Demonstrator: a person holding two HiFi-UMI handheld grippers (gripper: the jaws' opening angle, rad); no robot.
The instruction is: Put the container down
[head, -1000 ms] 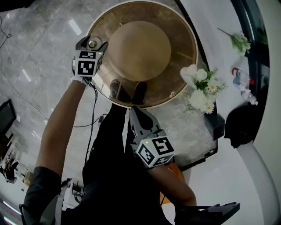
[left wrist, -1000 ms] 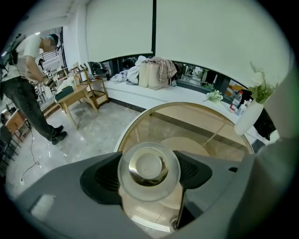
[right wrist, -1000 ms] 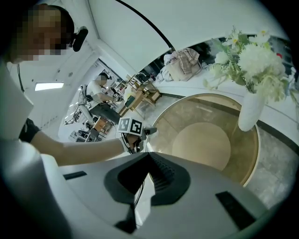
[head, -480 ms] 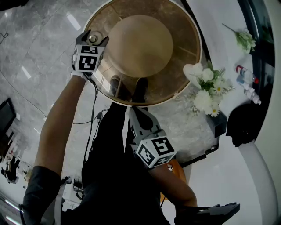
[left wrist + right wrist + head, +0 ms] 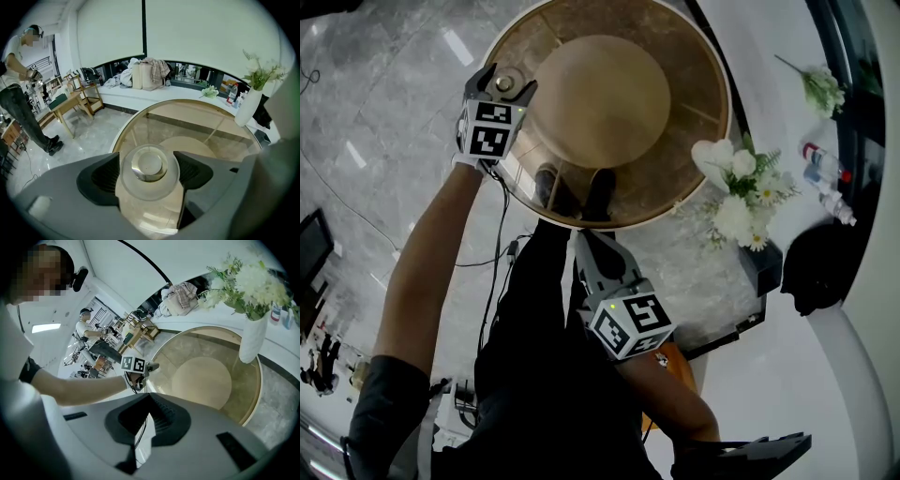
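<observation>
Left gripper [image 5: 500,86], clamped on the clear container [image 5: 149,165], has crept inward over the glass table's [image 5: 724,112] 10 o'clock rim. Set-down looks imminent. Right gripper [image 5: 150,401] is closed and empty.

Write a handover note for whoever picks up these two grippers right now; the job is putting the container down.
Left gripper: shut on the small clear container, held over the left edge of the round glass table. I cannot tell whether the container touches the glass.
Right gripper: shut, holding nothing, back near the body and short of the table.
Done: the container is at the table.
Left: lower it onto the glass if it is not yet down, open the left gripper, then draw back.
</observation>
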